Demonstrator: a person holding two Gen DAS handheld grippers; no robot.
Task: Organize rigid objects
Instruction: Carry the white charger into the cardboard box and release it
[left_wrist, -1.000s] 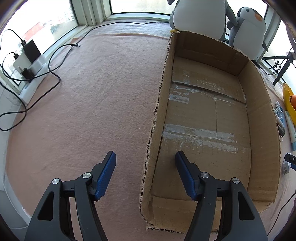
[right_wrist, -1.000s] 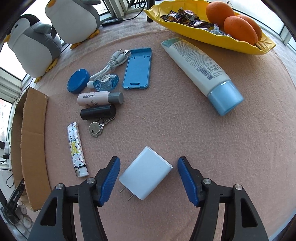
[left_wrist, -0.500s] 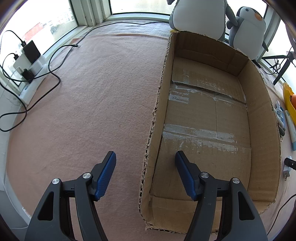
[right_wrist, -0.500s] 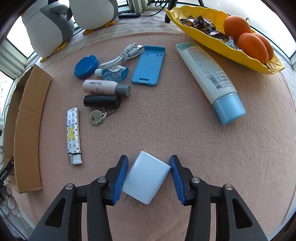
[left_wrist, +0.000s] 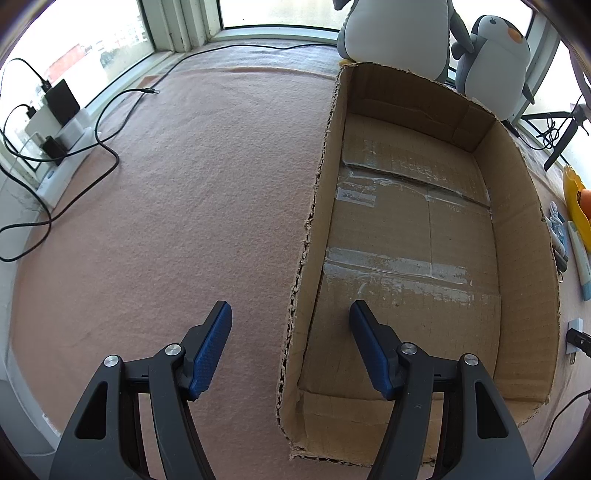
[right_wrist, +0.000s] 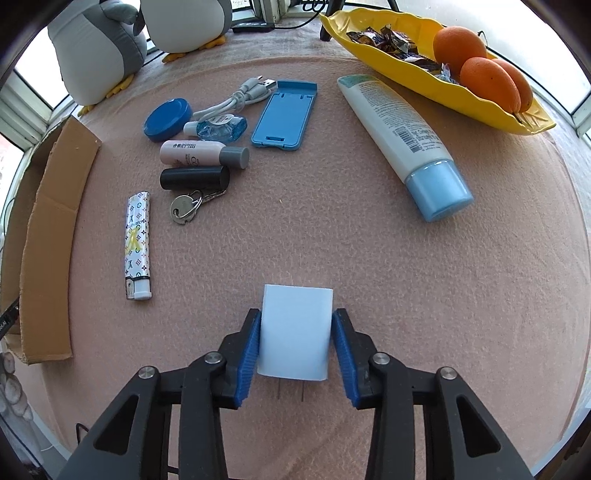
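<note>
1. Since the earlier frame the right gripper (right_wrist: 295, 345) has closed; the white charger (right_wrist: 294, 332), then lying loose between spread jaws, is now clamped.
2. Cardboard box (left_wrist: 524, 236): empty, unmoved. Left gripper (left_wrist: 290, 345) hovers over its near wall, jaws spread, holding nothing.
3. Charger: probably light, rigid, smooth-sided. Pads grip the flat flanks, prongs toward the camera; slip risk looks moderate.

Table cover (right_wrist: 332, 229) — matt pink felt-like cloth, faintly creased. Cardboard box (left_wrist: 524, 229) — rough brown corrugated board with ragged cut edges and glossy clear tape strips. Charger (right_wrist: 295, 332) — smooth white plastic, held between ribbed blue pads (right_wrist: 248, 350) of the right hand-held gripper (right_wrist: 295, 352). Fruit tray (right_wrist: 480, 107) — glossy yellow plastic.
</note>
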